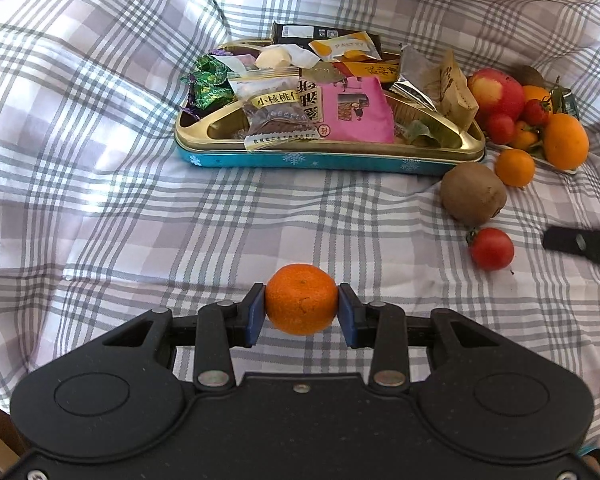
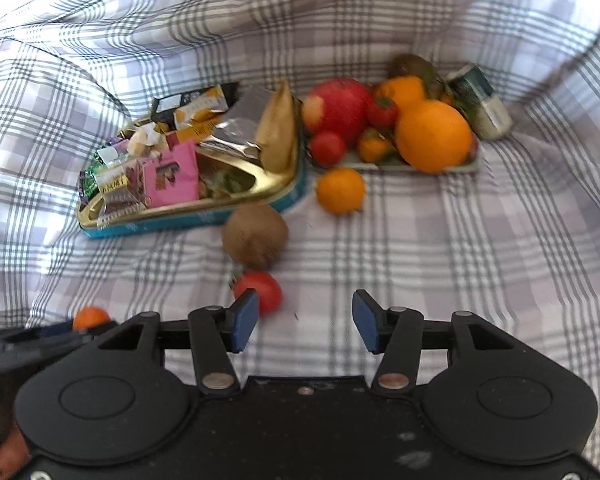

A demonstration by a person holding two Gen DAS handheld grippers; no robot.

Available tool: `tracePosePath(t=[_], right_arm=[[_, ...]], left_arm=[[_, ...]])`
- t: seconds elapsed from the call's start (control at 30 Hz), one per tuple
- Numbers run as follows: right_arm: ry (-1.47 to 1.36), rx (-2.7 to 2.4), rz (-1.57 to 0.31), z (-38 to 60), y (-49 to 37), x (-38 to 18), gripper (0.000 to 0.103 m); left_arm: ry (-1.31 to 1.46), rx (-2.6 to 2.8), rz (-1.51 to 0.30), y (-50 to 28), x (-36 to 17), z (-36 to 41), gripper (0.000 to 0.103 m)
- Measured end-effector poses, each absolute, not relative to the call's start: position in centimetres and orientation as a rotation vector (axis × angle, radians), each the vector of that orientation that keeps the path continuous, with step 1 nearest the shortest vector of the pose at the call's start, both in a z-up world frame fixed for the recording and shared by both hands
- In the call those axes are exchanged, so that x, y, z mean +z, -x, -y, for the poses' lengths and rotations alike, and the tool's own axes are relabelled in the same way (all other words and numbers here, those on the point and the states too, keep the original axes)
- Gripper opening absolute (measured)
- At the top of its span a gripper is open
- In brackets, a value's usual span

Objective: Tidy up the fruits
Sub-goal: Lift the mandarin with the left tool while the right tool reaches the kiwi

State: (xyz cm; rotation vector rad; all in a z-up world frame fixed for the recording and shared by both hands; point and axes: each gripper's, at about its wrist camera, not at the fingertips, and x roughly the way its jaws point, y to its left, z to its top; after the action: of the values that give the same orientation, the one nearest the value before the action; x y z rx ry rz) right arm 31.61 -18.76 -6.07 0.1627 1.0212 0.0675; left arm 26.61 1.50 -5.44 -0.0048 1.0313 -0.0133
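Your left gripper (image 1: 301,307) pinching mandarin (image 1: 301,304) between blue pads. Your right gripper (image 2: 305,320) spreading, nothing between jaws; cherry tomato (image 2: 262,290) lying just ahead-left, touching its left pad (image 2: 244,318). Kiwi (image 2: 255,240) beyond, fruit tray (image 2: 474,165) farther ahead-right. Right gripper nearer tomato.

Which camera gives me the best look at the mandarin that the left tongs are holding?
The left wrist view: the mandarin sits sharp and whole, pinched between the blue pads of the left tongs. The right wrist view shows only a blurred orange sliver of it at the left edge, behind the left tongs' black body.
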Motion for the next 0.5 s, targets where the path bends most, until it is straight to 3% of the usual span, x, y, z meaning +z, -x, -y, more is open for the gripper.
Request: tracePosePath(t=[0.5], right_arm=[[-0.169, 0.078, -0.977, 17.5, -36.9, -8.2, 0.066]], left_arm=[[0.028, -0.008, -1.035, -26.5, -5.1, -2.2, 0.047]])
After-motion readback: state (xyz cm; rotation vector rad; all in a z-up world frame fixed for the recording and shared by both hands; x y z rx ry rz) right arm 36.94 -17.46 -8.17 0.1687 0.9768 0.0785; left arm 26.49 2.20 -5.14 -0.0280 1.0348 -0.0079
